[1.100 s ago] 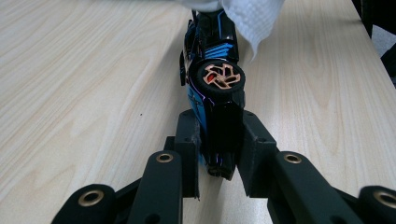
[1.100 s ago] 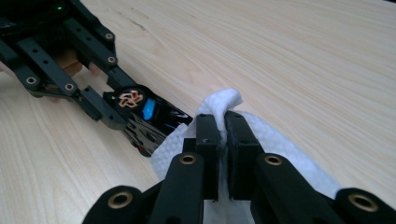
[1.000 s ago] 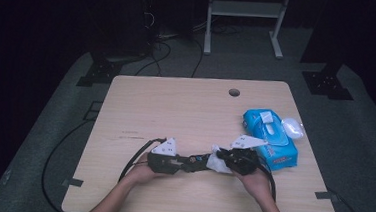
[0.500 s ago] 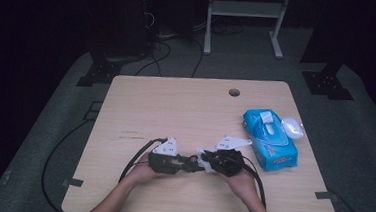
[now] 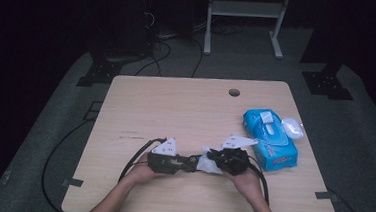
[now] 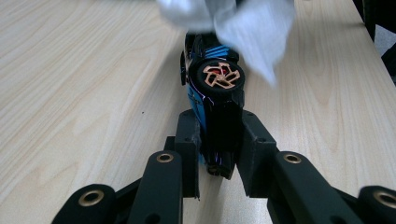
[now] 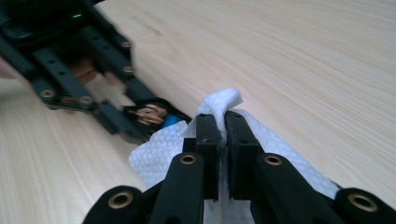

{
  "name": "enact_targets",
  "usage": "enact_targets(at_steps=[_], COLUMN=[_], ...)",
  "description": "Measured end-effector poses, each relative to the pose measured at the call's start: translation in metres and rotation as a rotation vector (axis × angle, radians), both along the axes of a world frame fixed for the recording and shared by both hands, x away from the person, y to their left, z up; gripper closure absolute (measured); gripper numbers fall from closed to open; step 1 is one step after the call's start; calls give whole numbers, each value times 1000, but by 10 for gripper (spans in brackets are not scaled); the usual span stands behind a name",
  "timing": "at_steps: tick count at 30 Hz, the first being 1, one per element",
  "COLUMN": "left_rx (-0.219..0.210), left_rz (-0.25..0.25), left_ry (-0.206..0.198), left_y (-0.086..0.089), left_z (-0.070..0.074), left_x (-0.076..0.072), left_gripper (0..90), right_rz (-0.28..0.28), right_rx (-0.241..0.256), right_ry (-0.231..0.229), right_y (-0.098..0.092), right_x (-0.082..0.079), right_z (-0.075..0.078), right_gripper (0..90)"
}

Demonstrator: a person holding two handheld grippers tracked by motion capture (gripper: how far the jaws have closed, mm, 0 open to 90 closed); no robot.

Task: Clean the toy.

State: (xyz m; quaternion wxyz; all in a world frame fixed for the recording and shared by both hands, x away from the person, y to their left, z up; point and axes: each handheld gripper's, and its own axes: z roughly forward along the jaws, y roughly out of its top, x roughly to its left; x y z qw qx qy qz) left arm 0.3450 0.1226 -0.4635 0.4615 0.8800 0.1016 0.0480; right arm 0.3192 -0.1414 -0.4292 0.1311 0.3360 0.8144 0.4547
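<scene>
Left hand-held gripper [image 6: 215,140]: jaws nearly closed, clamped on toy car [image 6: 212,93] from both sides. Car: black body with blue streaks, lying on its side, black wheel with copper-orange spoked hub facing up toward the left gripper view's camera. Seen in high view near the front edge of the surface [image 5: 185,111], between the two hands, car [image 5: 192,161] in line with the left hand-held gripper [image 5: 184,162].

Right hand-held gripper [image 7: 222,140]: jaws pinched almost together, gripping a fold of white wipe [image 7: 159,154], wipe bunched above and spread below the jaws. Wipe textured, crumpled, touching the car's far end [image 7: 161,119]; in the left gripper view hanging over the car's front as wipe [image 6: 252,28]. In high view, right hand-held gripper [image 5: 219,161] just right of the wipe [image 5: 206,162].

Blue wipes pack [image 5: 269,139] to the right on the surface, small white object [image 5: 292,127] touching its right side. Round hole [image 5: 234,92] near the far edge.
</scene>
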Motion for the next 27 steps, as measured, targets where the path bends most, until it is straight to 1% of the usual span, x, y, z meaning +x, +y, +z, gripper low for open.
enact_targets(at_steps=[2,3,4,5,6,7,9,11,13,15,17,19,21,24,27], left_rx=[-2,-3,-3,-8,-8,-8,-4,-6,-6,-5,-6,-3,-2,-2,-2], left_rz=[1,3,4,6,6,6,4,5,10,10,14,12,12,17,14], left_ry=[1,3,3,7,7,10,6,7,8,7,9,10,10,9,6], left_y=[0,1,1,1,1,1,1,1,2,5,6,6,6,7,7], left_z=[0,0,0,0,0,0,0,0,0,1,1,1,1,1,1], left_x=[0,0,0,0,0,1,1,1,1,1,1,1,1,1,1], left_gripper=[723,724,724,725,725,725,725,725,725,727,731,731,731,731,732], right_rz=[-29,-44,-58,-69,-69,-80,-86,-73,-67,-65,-79,-84,-68,-47,-60], right_rx=[-2,6,1,-2,-2,12,6,12,7,20,23,16,27,12,18], right_ry=[-5,-5,-6,-7,-7,3,4,5,-1,1,1,1,7,-3,6], right_y=[-13,-19,-24,-29,-29,-36,-36,-32,-29,-31,-34,-34,-29,-21,-27], right_x=[0,1,1,1,1,1,0,0,0,1,1,2,1,1,3], right_z=[0,0,1,0,0,0,1,1,0,-1,-1,0,1,0,-1], right_gripper=[847,847,847,847,847,847,846,846,846,847,847,846,846,846,846])
